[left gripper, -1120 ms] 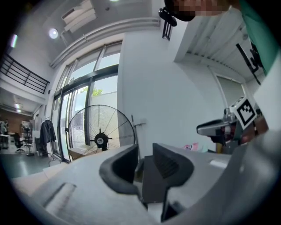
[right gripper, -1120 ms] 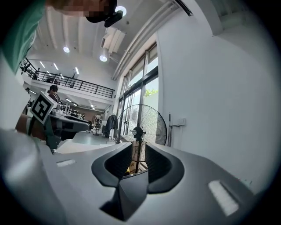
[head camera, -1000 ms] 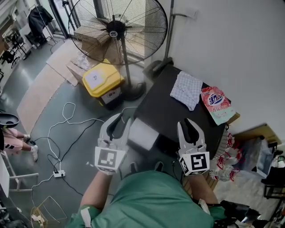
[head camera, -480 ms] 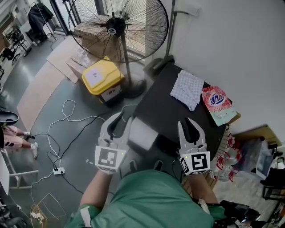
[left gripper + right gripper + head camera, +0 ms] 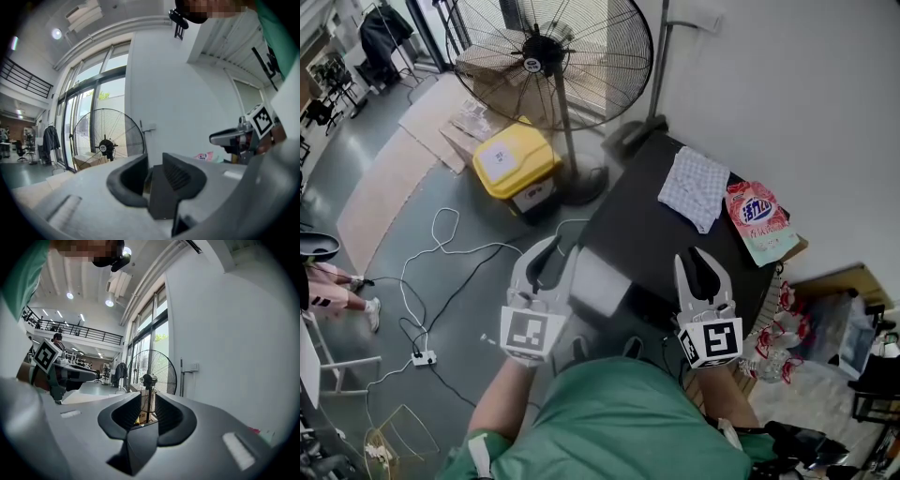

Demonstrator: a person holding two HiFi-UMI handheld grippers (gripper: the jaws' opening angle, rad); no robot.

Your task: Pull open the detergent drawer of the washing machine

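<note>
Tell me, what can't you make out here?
- Machine: head view shows only its top; the shirt hides its front.
- White block beside the left tongs: drawer or not, unclear from above.
- Bag print: too small, head view.
- Left gripper view: the tongs' own body blocks the machine.

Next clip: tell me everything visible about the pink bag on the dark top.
The pink bag is a flat, glossy-looking pouch, pink above and pale green toward its lower end, with a blue-and-white logo. It lies flat at the dark top's right edge, near the white wall, close beside a checked cloth. Nothing rests on it.
</note>
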